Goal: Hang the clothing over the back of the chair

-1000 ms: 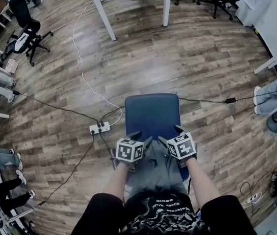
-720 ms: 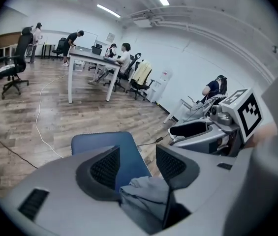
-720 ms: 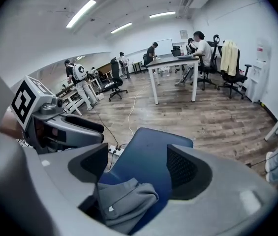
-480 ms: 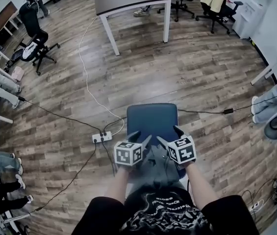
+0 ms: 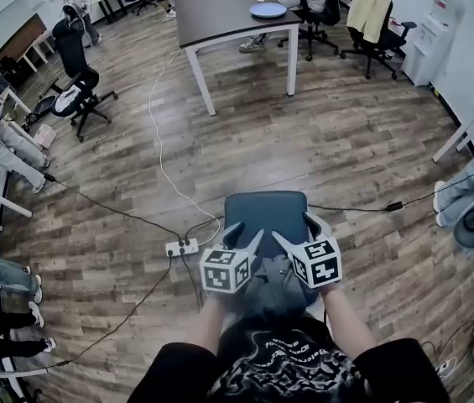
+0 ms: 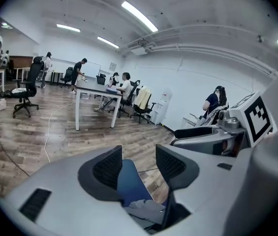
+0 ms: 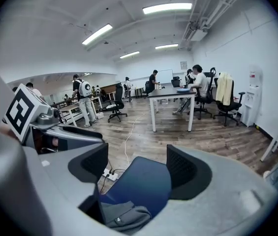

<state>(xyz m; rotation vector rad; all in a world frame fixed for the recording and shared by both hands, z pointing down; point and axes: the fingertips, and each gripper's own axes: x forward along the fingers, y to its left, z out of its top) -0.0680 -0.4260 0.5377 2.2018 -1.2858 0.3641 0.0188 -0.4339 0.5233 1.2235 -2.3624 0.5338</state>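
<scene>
Below you, the blue padded chair [image 5: 263,212] carries the grey fabric clothing [image 5: 272,285], draped on its backrest. Your left gripper [image 5: 245,233] and right gripper [image 5: 294,228] hang just above it, jaws apart, nothing between them. I'd check both sides hang evenly before lifting clear. The garment's small white tag [image 7: 118,220] is unreadable.

Bright ceiling strip lights, even illumination, fisheye-warped, dark-vignetted edges
</scene>
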